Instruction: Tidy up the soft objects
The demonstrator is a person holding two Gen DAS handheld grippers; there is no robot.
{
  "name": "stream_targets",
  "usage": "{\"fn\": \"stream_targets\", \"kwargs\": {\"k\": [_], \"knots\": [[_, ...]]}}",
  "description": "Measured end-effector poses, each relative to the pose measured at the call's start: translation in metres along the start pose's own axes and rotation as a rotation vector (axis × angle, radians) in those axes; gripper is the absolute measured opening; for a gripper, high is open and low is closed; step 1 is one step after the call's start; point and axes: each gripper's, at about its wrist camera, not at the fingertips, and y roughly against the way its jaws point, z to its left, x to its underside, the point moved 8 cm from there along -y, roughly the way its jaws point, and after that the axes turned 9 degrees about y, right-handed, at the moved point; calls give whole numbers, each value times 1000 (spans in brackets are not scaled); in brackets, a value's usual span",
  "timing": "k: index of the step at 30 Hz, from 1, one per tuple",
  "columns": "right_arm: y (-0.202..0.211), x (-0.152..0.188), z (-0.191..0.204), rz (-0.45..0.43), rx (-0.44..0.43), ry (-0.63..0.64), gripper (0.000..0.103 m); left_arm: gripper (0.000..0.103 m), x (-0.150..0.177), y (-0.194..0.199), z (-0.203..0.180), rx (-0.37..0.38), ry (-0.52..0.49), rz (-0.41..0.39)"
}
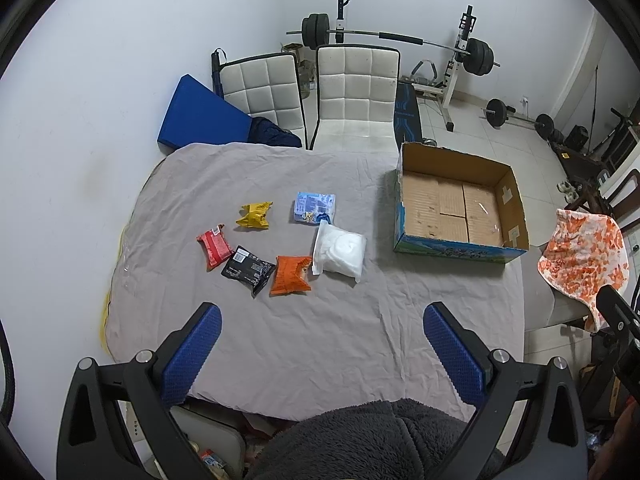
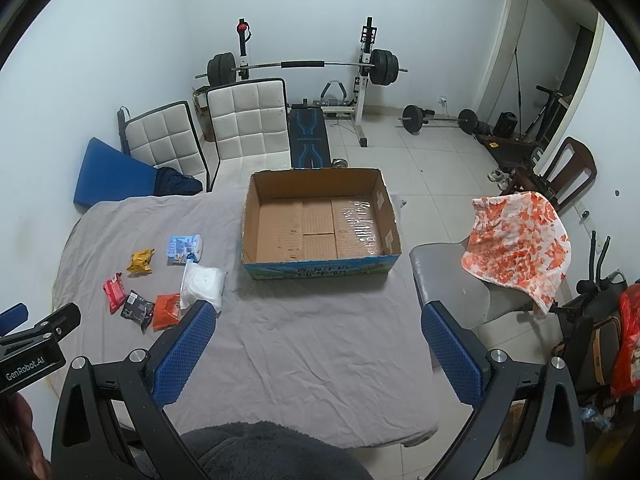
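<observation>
Packets sit in a loose cluster on the grey-clothed counter (image 1: 280,320), left of centre in the left wrist view: yellow packet (image 1: 254,215) at the top left of the group, light blue pack (image 1: 314,207) to its right, red packet (image 1: 215,246) at the far left, black packet (image 1: 248,270) just beside the red one, orange packet (image 1: 291,275) right of the black one, touching or nearly so. White soft pack (image 1: 339,254) lies right of the orange packet, its left edge over or against it, cannot tell which, and its top corner reaches the light blue pack. Cardboard box (image 1: 460,204) stands open and empty at the right of the counter, well apart from the cluster; flaps taped flat on its floor. Left tool (image 1: 322,354) fills the bottom of the frame, blue pads spread wide, nothing between them, above the near counter edge. Right tool (image 2: 318,350) likewise has its pads wide apart and grips nothing, low centre in the right wrist view, with the box straight ahead in mid-frame. Dark fuzzy garment (image 1: 360,440) at the bottom centre. Two white padded chairs (image 1: 352,92) behind the counter at upper centre, barbell rack (image 1: 400,40) against the far wall, orange-and-white towel (image 1: 584,256) draped over a chair at the right edge.
</observation>
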Motion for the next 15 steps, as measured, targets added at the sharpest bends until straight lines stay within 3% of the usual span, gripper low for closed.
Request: {"fn": "stream_targets", "kwargs": {"k": [15], "knots": [[5,-2,4,-20,5,-5,103,103,2,8,-2,4,4,-16]]}}
